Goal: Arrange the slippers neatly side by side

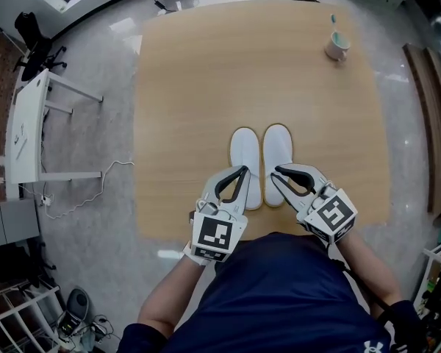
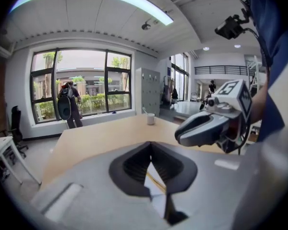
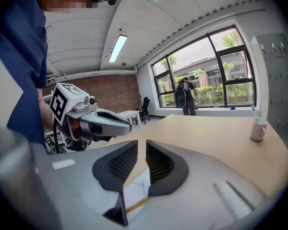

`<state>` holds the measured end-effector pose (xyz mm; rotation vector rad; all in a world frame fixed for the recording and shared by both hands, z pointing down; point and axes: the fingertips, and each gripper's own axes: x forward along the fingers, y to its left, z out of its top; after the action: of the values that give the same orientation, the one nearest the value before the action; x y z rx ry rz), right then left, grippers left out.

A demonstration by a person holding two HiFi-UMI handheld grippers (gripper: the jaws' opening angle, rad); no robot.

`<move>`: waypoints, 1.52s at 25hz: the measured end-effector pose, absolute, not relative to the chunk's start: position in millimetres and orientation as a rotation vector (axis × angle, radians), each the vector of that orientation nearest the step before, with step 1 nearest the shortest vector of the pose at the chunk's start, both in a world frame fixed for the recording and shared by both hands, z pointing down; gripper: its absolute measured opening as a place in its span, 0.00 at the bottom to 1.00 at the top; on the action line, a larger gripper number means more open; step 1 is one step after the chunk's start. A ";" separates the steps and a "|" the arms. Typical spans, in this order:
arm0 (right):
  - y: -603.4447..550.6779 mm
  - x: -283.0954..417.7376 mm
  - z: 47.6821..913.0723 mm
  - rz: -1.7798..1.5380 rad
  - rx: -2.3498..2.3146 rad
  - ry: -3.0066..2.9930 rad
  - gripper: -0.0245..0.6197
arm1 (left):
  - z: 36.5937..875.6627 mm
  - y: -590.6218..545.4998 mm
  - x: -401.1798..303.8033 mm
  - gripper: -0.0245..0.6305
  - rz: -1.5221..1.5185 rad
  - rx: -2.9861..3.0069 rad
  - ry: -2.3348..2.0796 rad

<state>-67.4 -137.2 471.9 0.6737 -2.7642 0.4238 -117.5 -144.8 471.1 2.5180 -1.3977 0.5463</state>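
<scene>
Head view: slippers [image 1: 261, 164] side by side on table [image 1: 198, 87] by its near edge, left gripper [image 1: 243, 171] and right gripper [image 1: 278, 172] above their near ends. Left gripper view — jaws pressed together, empty. Right gripper view — jaws a sliver apart, nothing between.

You have bare table [image 1: 206, 87] on every side but the near one: wood lies open to the left, to the right and far beyond the pair of slippers [image 1: 246, 149], which sit touching each other near the front edge. Your left gripper [image 1: 242, 170] and right gripper [image 1: 277, 172] hang close together over their heels, with only a narrow lane between them. A mug [image 1: 337, 46] stands well apart at the far right corner. Off the table's left side, a white desk [image 1: 26, 127] and a floor cable [image 1: 88, 197] crowd the aisle.
</scene>
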 end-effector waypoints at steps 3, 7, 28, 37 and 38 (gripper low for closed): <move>-144.4 -66.5 445.1 0.468 0.748 -2.814 0.06 | 444.9 -146.9 -113.6 0.04 0.502 2.560 -1.416; -155.6 -57.3 411.7 0.506 0.852 -2.900 0.05 | 414.8 -143.2 -104.9 0.04 0.389 2.588 -1.411; -153.2 -60.7 416.6 0.357 0.932 -2.862 0.05 | 441.0 -136.0 -105.9 0.04 0.438 2.533 -1.353; -141.7 -6.4 409.2 0.358 0.955 -2.932 0.05 | 438.1 -123.1 -46.6 0.04 0.512 2.521 -1.348; -141.4 3.2 407.4 0.376 0.970 -2.937 0.05 | 440.6 -120.3 -37.5 0.04 0.520 2.541 -1.329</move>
<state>3.2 -141.4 407.4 0.9698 -2.9373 0.3763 -37.5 -120.3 440.6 2.5406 -1.3293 0.5204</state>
